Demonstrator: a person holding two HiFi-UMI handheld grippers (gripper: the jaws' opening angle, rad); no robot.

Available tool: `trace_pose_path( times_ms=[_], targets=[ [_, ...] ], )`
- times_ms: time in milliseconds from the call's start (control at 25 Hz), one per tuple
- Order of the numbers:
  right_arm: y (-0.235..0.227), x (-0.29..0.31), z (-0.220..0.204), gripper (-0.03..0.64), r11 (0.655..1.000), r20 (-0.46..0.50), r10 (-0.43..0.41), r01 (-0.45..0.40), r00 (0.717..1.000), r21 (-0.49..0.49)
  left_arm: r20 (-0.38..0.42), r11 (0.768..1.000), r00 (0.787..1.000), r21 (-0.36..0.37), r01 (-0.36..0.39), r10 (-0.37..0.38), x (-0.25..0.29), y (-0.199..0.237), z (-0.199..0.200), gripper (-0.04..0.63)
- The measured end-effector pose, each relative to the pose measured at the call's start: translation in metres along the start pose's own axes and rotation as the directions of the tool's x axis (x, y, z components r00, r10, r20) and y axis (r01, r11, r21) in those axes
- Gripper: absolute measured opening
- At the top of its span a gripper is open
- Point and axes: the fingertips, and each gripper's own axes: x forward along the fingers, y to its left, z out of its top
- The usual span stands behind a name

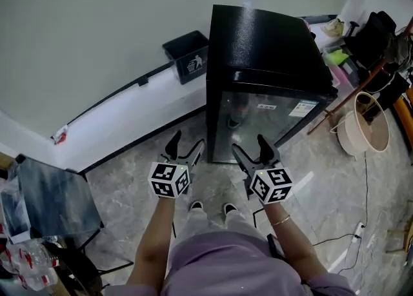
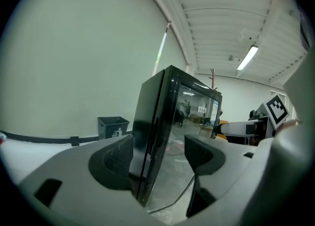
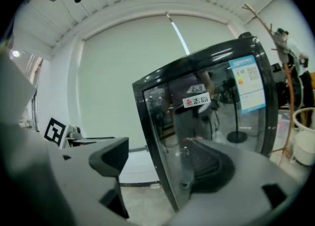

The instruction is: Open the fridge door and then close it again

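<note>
Facing closed small black glass-door fridge [image 1: 264, 49] with left gripper [image 1: 186, 143] and right gripper [image 1: 250, 146], jaws spread and empty. Likely to slip off glossy door edge.

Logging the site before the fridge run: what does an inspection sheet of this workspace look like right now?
Surface: pale marbled floor.
Job's things: black fridge, glass door shut.
Clutter: black bin left of the fridge; beige bucket to its right.
Tools: left tool and right tool open, empty, facing the fridge.
Cables: thin cable on the floor at right.
Surroundings: pale wall; bottles at lower left.
</note>
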Motion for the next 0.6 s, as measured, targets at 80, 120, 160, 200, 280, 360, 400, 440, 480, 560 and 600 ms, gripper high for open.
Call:
trace_pose_path(
  times_ms=[80,120,160,200,280,360,400,440,480,560,600],
  targets=[
    [0.002,0.001,0.0,0.367,0.998,0.013,-0.056,0.056,0.998,0.002,-0.011,0.999,0.999,0.007,0.049,-0.049,0.007,0.007,0.002,0.324],
    [0.002,0.002,-0.001,0.362,0.997,0.016,-0.082,0.082,0.996,-0.001,-0.016,0.997,0.997,0.009,0.07,-0.07,0.01,0.01,0.003,0.322],
    [0.002,0.002,-0.002,0.348,0.994,0.017,-0.106,0.106,0.994,-0.004,-0.022,0.996,0.996,0.011,0.09,-0.09,0.013,0.012,0.004,0.32],
    [0.003,0.002,-0.003,0.337,0.992,0.017,-0.128,0.128,0.992,-0.006,-0.028,0.994,0.994,0.012,0.11,-0.11,0.016,0.014,0.003,0.312],
    [0.003,-0.003,-0.008,0.316,0.986,0.011,-0.169,0.169,0.985,0.0,-0.041,0.989,0.988,0.013,0.149,-0.149,0.022,0.014,0.002,0.297],
    [0.001,-0.005,-0.013,0.307,0.979,0.004,-0.204,0.204,0.979,0.009,-0.052,0.983,0.982,0.016,0.183,-0.182,0.029,0.015,-0.001,0.293],
    [0.0,-0.005,-0.015,0.305,0.976,0.001,-0.219,0.218,0.976,0.013,-0.057,0.98,0.979,0.018,0.197,-0.195,0.032,0.015,-0.002,0.29],
    [-0.001,-0.005,-0.016,0.305,0.973,-0.002,-0.231,0.231,0.973,0.017,-0.062,0.978,0.976,0.02,0.209,-0.208,0.036,0.016,-0.003,0.29],
    [-0.002,-0.006,-0.018,0.305,0.97,-0.004,-0.244,0.244,0.97,0.021,-0.068,0.975,0.973,0.022,0.222,-0.22,0.039,0.015,-0.005,0.285],
    [-0.004,-0.007,-0.019,0.305,0.963,-0.007,-0.267,0.267,0.964,0.029,-0.08,0.968,0.966,0.025,0.249,-0.246,0.047,0.014,-0.007,0.274],
    [-0.005,-0.008,-0.02,0.305,0.96,-0.009,-0.277,0.277,0.961,0.033,-0.087,0.965,0.962,0.026,0.262,-0.259,0.051,0.012,-0.008,0.27]
  ],
)
